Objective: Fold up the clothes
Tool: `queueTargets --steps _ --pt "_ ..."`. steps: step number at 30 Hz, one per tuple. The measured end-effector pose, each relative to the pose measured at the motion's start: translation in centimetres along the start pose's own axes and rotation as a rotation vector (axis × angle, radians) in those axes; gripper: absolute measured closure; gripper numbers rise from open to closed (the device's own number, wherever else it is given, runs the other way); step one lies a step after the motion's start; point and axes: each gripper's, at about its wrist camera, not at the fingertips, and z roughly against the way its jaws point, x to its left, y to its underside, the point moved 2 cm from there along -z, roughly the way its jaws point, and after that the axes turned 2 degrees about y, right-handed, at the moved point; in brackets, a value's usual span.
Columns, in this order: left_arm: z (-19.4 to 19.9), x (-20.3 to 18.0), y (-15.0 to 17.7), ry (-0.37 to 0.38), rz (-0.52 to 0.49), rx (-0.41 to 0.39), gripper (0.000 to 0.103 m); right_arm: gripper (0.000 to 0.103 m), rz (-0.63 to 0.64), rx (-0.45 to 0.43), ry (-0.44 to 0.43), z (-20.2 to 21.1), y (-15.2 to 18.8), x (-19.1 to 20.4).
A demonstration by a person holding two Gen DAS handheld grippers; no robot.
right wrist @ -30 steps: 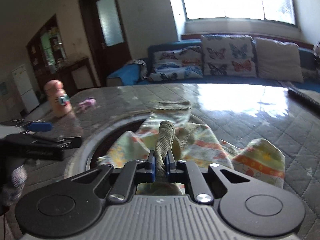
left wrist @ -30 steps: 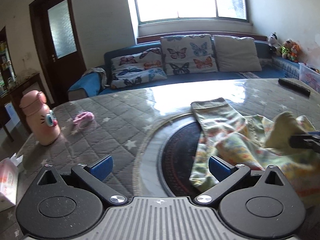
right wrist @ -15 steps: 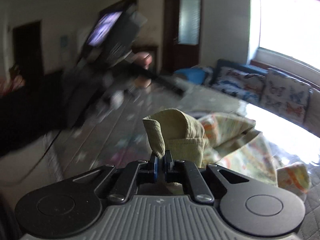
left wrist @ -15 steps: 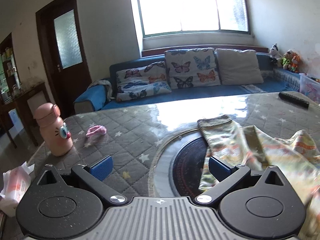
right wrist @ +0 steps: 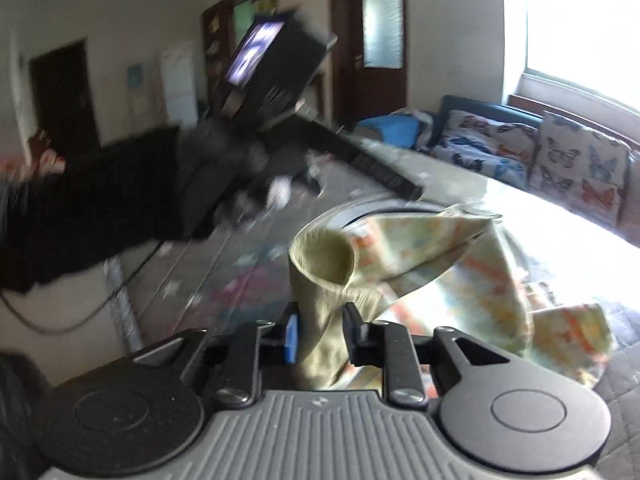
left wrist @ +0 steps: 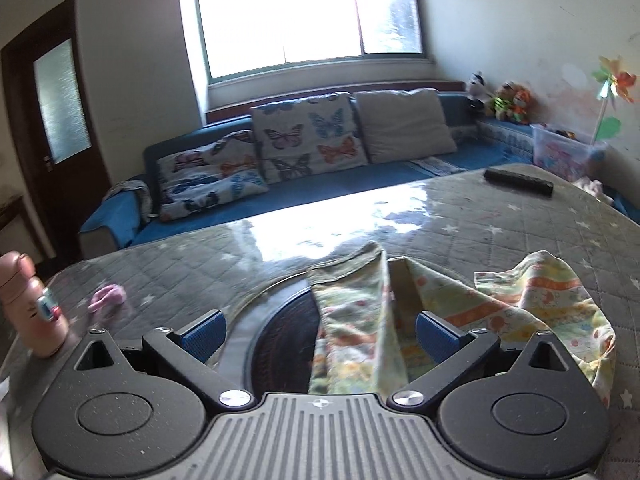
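The right gripper [right wrist: 320, 338] has its jaws parted a little, with the green ribbed cuff [right wrist: 322, 258] of the garment standing up between them. The blue pad on the left sits just clear of the cloth and the right finger seems to touch it, so I cannot tell whether the cuff is truly pinched or only resting there. From that cuff the printed garment [right wrist: 472, 280] trails away to the right and down onto the table.

The left gripper [left wrist: 318, 330] is spread wide and grasps nothing; its blue pads [left wrist: 202, 330] hang on either side of a strip of the cloth. The garment [left wrist: 440, 316] lies rumpled on the quilted tabletop [left wrist: 500, 232], partly over the dark round inset [left wrist: 284, 340], one end bunched up at the right.

Far right on the table lies a black remote [left wrist: 518, 181]. At the left edge stands a pink bottle [left wrist: 30, 308], a small pink thing [left wrist: 106, 297] beside it. Beyond the table is a blue sofa [left wrist: 320, 188] with butterfly cushions.
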Motion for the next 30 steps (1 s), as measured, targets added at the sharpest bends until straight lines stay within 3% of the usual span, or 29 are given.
queueTargets --steps 5,8,10,15,21,25,26,28,30 --pt "-2.2 0.2 -0.8 0.027 -0.013 0.021 0.002 0.069 -0.148 -0.082 -0.052 0.1 -2.1 -4.4" --pt "-3.4 0.1 -1.0 0.053 -0.022 0.041 0.004 0.066 -0.181 -0.110 -0.009 -0.6 -2.9 -6.4" --pt "-4.2 -0.1 -1.1 0.077 -0.033 0.050 0.004 0.063 -0.237 -0.111 0.037 -1.7 -3.6 -8.5" --pt "-6.4 -0.7 -1.2 0.126 -0.060 0.090 0.008 0.063 -0.209 -0.029 0.219 -6.5 -5.0 -12.2" --pt "-9.0 -0.9 -0.7 0.155 -0.069 0.157 0.030 0.061 -0.234 0.057 0.267 -12.5 -5.0 -15.2" --pt "-9.7 -0.4 0.0 0.183 -0.035 0.185 0.073 0.056 -0.243 0.102 0.280 -15.8 -4.5 -15.9" --pt "-9.8 -0.2 0.2 0.191 -0.026 0.190 0.084 0.058 -0.249 0.111 0.277 -16.5 -4.3 -16.0" --pt "-9.7 0.0 0.5 0.199 -0.009 0.189 0.092 0.073 -0.256 0.126 0.270 -16.8 -3.9 -16.0" --pt "-9.1 0.4 0.8 0.184 0.002 0.170 0.097 0.094 -0.267 0.119 0.277 -16.3 -3.5 -15.6"
